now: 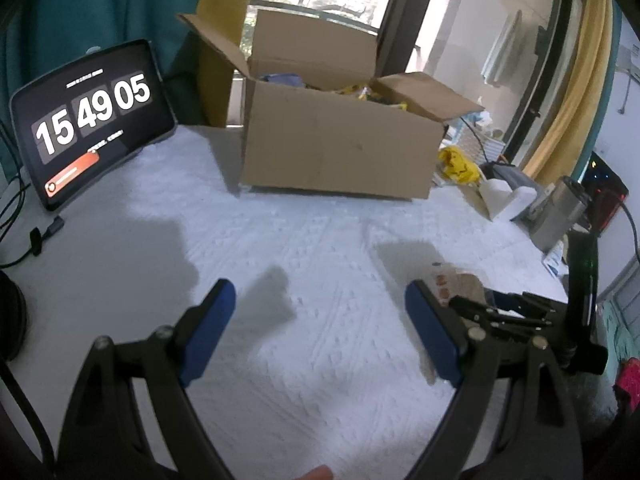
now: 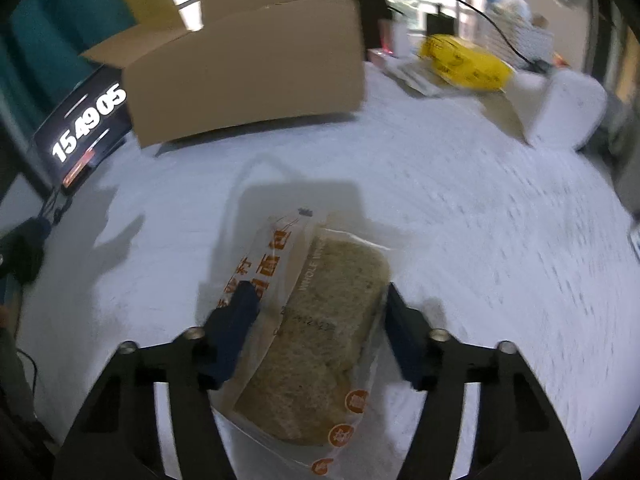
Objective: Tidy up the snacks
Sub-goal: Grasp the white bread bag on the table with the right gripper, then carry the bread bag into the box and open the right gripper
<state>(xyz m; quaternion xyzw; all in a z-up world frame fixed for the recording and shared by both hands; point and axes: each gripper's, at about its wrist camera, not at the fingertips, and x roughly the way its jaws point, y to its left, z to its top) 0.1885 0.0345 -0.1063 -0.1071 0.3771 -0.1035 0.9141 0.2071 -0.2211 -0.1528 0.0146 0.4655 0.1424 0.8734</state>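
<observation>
Right gripper (image 2: 316,316) closing around a bagged slice of bread (image 2: 320,336) on the bench (image 2: 460,208).

Its fingers (image 2: 236,320) straddle the bread pack: the left pad touches the wrapper, the right sits just beside it, so no firm clamp shows. For a clean lift, squeeze across the slice, not only the loose film, gently enough not to crush it. The left gripper (image 1: 320,320) hangs empty, fingers wide apart. The open cardboard box (image 1: 340,148) of snacks stands behind.

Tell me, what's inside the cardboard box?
Over the box rim, only tops of yellow packets and something blue show. The walls hide everything lower.
</observation>
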